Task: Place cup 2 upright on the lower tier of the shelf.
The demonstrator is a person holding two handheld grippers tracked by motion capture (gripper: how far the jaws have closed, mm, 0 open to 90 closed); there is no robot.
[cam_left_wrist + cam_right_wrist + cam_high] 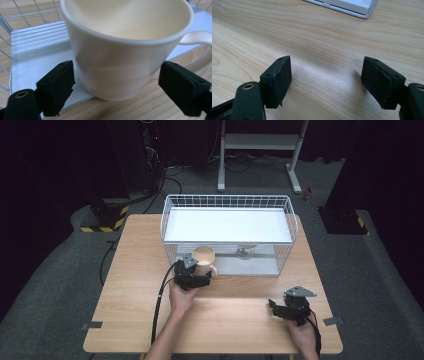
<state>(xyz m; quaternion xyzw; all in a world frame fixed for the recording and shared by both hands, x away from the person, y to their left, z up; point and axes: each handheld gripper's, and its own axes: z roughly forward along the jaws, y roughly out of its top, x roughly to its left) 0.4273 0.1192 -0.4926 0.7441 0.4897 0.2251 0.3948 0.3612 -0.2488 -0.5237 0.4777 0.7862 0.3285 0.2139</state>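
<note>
- The cream mug point(125, 50) stands upright at the open front edge of the white wire basket point(170, 220), handle to the side.
- The left gripper point(196, 279) has its jaws spread on either side of the mug's lower body, neither pad visibly pressing it.
- The right gripper point(332, 82) hovers with jaws spread over bare wooden table point(312, 37), well apart from the mug.

A: Light wooden worktop point(140, 270), grain running side to side, on a grey carpeted floor point(50, 280).

B: And on it?

A: A white wire basket point(227, 200) with a pale flat tray bottom sits at the far middle. A cream mug point(204, 260) stands at its near left corner, partly on the tray lip in the left gripper view.

B: Anything inside?

A: One small round thing point(245, 252), too small to name.
</note>
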